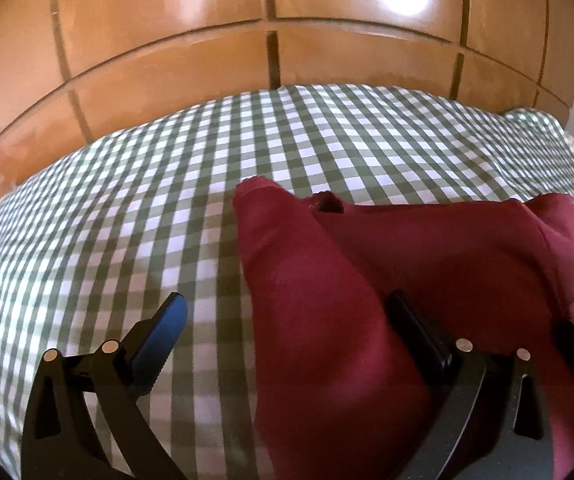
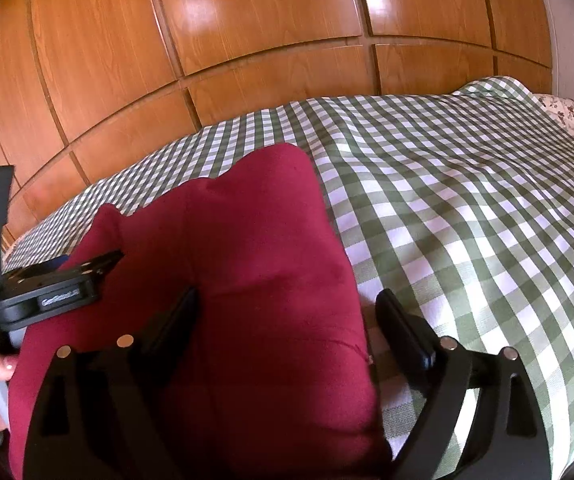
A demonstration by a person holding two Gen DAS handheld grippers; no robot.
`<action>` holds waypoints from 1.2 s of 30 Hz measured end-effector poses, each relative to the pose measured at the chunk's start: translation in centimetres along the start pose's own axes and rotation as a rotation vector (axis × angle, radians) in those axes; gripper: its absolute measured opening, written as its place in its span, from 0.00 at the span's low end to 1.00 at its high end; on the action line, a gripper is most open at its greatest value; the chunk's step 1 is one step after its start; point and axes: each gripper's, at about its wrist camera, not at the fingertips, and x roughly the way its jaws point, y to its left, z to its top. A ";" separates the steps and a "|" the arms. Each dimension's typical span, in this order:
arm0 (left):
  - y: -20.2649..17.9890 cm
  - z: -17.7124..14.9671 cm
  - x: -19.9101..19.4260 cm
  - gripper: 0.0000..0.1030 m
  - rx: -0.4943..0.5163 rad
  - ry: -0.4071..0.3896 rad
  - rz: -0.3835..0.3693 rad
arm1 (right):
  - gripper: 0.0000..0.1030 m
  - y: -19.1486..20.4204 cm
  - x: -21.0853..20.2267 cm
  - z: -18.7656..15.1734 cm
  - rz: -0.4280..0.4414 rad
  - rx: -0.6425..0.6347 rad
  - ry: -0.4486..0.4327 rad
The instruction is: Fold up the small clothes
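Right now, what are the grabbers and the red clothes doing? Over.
Left gripper open. Right gripper open, astride the red garment. Garment bunched on checked bedspread. Nothing in the way.

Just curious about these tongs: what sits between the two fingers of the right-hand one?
Red cloth, seen in the right wrist view. The right gripper stands open around its edge, pads not pressing it.

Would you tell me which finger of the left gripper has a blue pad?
The finger over the bare checked cover; the other is black, beside the red garment.
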 end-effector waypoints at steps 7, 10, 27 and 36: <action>2.0 -1.5 -3.3 0.96 -0.037 -0.073 -0.041 | 0.89 0.0 -0.1 0.0 -0.007 0.004 0.003; 3.2 -2.6 -4.5 0.96 -0.104 -0.064 -0.128 | 0.89 -0.2 -0.1 0.0 -0.001 0.012 0.011; 5.9 -6.9 -6.3 0.96 -0.331 0.093 -0.498 | 0.98 -2.2 -4.5 -2.0 0.098 0.165 0.093; 6.2 -9.3 -7.5 0.96 -0.311 0.117 -0.630 | 0.97 -3.2 -6.7 -4.5 0.301 0.252 0.195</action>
